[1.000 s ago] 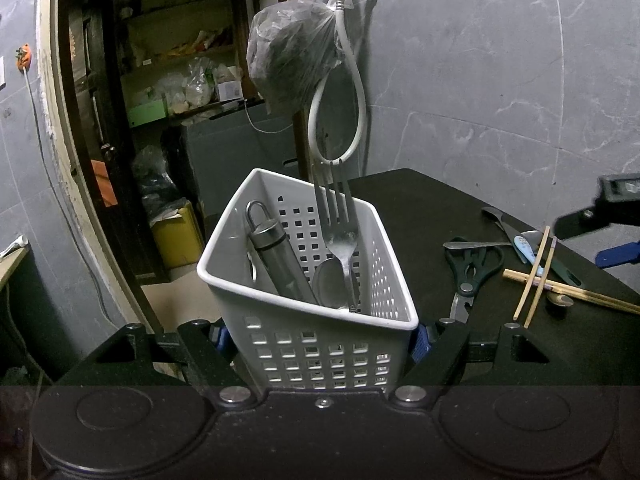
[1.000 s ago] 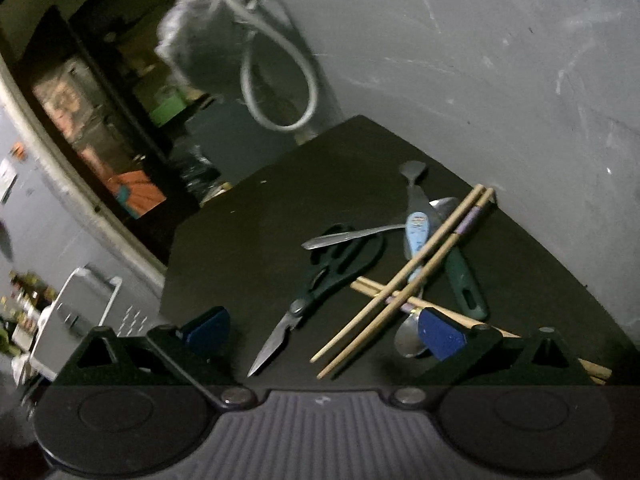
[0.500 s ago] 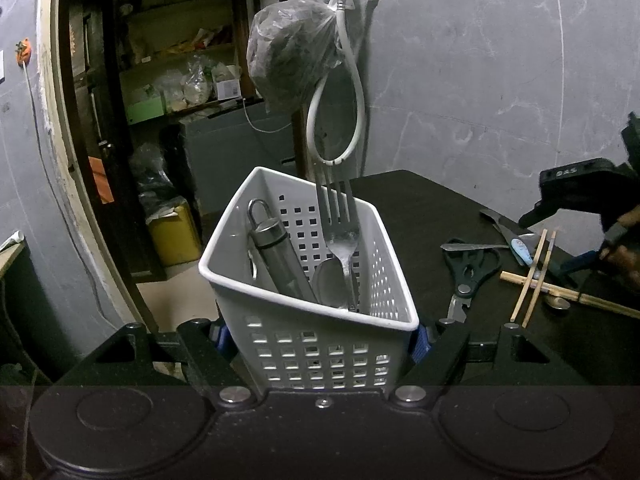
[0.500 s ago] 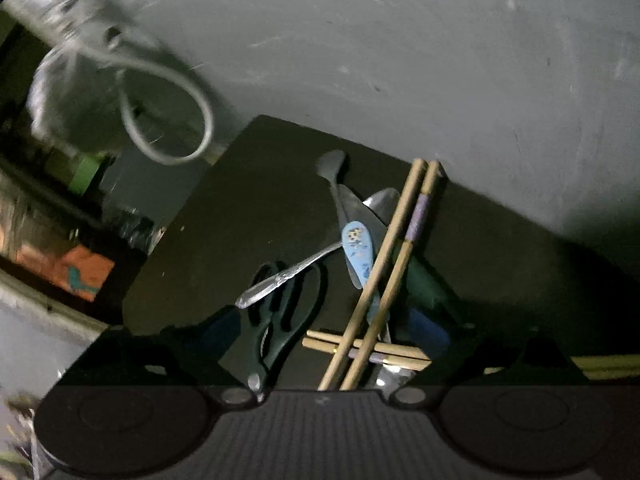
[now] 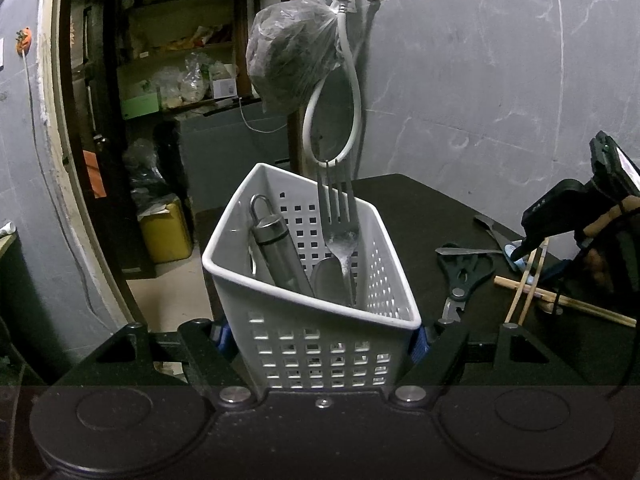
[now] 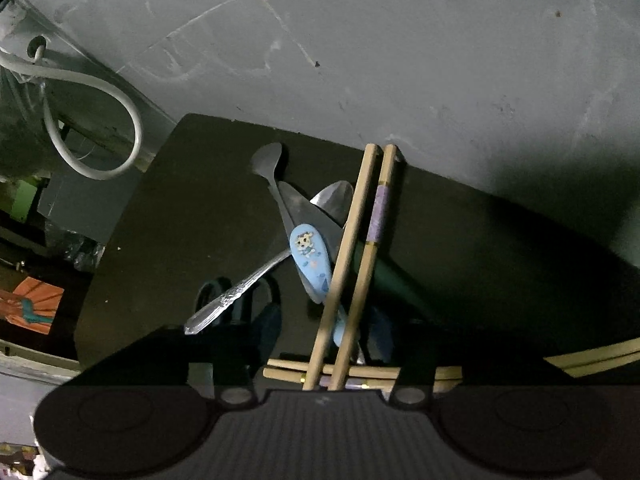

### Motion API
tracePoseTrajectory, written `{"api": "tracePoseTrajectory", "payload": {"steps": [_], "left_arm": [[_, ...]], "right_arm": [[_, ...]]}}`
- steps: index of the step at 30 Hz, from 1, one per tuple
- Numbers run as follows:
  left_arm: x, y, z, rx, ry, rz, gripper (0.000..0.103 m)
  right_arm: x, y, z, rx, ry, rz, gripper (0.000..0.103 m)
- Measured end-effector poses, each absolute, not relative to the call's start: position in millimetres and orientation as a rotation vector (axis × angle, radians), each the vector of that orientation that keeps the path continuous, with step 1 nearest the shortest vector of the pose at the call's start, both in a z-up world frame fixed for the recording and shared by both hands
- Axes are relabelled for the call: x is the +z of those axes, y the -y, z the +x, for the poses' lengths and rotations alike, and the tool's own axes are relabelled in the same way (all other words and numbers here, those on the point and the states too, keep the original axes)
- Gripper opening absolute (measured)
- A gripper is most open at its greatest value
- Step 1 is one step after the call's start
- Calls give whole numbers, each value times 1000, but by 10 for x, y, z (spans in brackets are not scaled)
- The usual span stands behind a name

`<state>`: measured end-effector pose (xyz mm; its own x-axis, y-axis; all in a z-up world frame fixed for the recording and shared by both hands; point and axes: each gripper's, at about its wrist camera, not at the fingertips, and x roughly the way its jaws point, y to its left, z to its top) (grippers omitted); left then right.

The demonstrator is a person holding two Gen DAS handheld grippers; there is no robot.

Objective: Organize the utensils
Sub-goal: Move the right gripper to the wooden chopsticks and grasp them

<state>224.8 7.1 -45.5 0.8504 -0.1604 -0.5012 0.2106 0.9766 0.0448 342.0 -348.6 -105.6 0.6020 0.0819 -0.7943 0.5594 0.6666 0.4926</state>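
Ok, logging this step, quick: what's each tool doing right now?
Left tool: shut on the basket.
Right tool: open, has just been closing around the chopsticks, not gripping yet.

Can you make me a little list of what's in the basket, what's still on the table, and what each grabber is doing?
basket: white basket with fork inside
table: black table with scissors, blue spoon
left gripper: shut on the white basket
right gripper: jaws just closing around the chopsticks, not clearly pinching
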Motion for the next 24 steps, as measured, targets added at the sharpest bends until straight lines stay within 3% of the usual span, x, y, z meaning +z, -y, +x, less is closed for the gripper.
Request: {"api": "tracePoseTrajectory", "payload": {"steps": [2, 7, 11, 15, 24], "left_arm": [[-450, -84, 2253, -199, -518, 99, 77], [-450, -96, 2267, -205, -519, 100, 77], [-452, -101, 2270, -206, -519, 100, 77], [-452, -99, 2269, -204, -519, 100, 77], [-465, -103, 2270, -200, -526, 97, 77]], "right_arm": [[-1059, 3485, 3450, -321, -900, 804, 50], [-1068, 3503, 3493, -346, -911, 787, 28], [-1085, 3531, 3506, -346, -912, 797, 20], [-1094, 3551, 3509, -342, -912, 800, 14], [-1094, 3554, 3548, -336, -912, 798, 15]]}}
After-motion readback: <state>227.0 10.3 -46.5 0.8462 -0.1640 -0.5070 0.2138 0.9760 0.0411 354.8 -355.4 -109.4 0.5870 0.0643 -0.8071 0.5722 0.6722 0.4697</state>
